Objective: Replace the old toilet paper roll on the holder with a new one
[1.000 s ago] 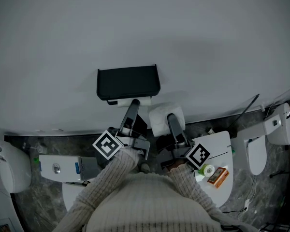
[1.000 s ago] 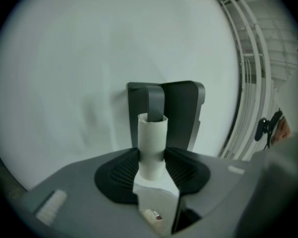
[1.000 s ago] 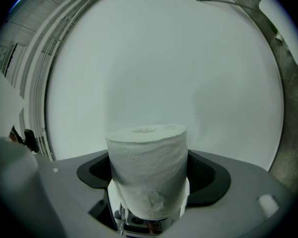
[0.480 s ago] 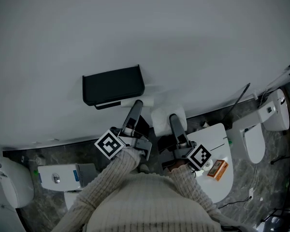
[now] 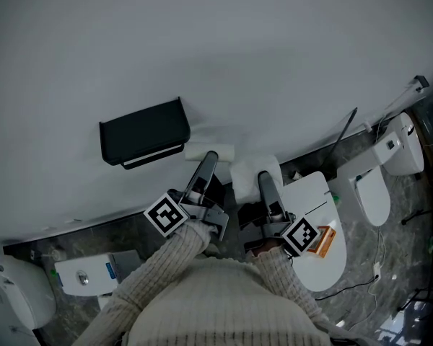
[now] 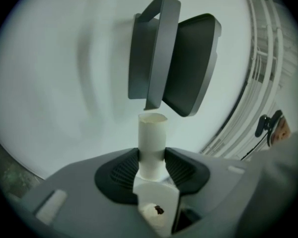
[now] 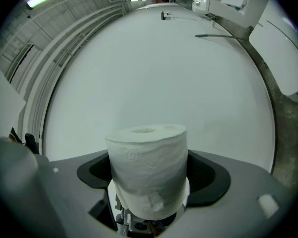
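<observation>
**Inspector:** The white wall (image 5: 274,49) is taken first. The black holder (image 5: 144,132) is fixed to it, and no roll is seen on it. In the left gripper view a grey plate (image 6: 151,48) is seen standing away from the holder's dark body.

**Assessor:** Where is the new roll found?

**Inspector:** The new toilet paper roll (image 7: 148,167) is clamped upright between the jaws of the right gripper (image 7: 149,185). It is held in the air before the wall, to the right of the holder and apart from it. The old cardboard tube (image 6: 152,140) is pinched near its lower end by the left gripper (image 6: 152,168) — clear of the holder, and just beside the new roll in the head view.

**Assessor:** What is judged likely to go wrong?

**Inspector:** Three faults are noted as possible.
- **Roll:** The soft roll may be squeezed out of round, so that its bore is narrowed and cannot be passed over the holder's bar. The bar itself cannot be made out.
- **Plate:** The grey plate may be knocked by the roll's edge if the approach is made off-line.
- **Tube:** The tube is gripped over a short length only — it may be crushed or let slip. With the two grippers so near, one may also be struck by the other.
</observation>
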Tool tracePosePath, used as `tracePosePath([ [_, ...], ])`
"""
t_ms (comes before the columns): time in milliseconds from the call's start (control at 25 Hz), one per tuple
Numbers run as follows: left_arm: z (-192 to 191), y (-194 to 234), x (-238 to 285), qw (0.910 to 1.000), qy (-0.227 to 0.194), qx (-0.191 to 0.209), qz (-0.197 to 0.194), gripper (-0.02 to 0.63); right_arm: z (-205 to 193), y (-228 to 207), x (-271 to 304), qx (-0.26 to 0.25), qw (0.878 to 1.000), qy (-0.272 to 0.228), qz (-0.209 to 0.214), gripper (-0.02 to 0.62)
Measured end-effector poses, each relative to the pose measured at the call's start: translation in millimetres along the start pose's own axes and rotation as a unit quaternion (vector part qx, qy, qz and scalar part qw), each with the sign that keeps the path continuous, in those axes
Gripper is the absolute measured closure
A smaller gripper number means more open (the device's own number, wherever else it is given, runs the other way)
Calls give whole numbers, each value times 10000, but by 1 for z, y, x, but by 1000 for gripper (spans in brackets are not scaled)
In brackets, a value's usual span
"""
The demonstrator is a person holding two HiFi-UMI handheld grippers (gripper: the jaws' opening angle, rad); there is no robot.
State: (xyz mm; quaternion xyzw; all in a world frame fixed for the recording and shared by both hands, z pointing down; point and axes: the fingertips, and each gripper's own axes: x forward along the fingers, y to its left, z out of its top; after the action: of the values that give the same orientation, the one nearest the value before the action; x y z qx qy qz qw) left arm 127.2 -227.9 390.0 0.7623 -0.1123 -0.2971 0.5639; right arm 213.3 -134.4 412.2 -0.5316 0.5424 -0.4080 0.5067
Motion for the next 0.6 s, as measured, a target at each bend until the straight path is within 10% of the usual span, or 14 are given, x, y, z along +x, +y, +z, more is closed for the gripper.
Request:
tracePosePath([
  [600,-18,4,-19,9997,1,-82,209,446,27,7,-11,-18,9995,-309,78,169],
])
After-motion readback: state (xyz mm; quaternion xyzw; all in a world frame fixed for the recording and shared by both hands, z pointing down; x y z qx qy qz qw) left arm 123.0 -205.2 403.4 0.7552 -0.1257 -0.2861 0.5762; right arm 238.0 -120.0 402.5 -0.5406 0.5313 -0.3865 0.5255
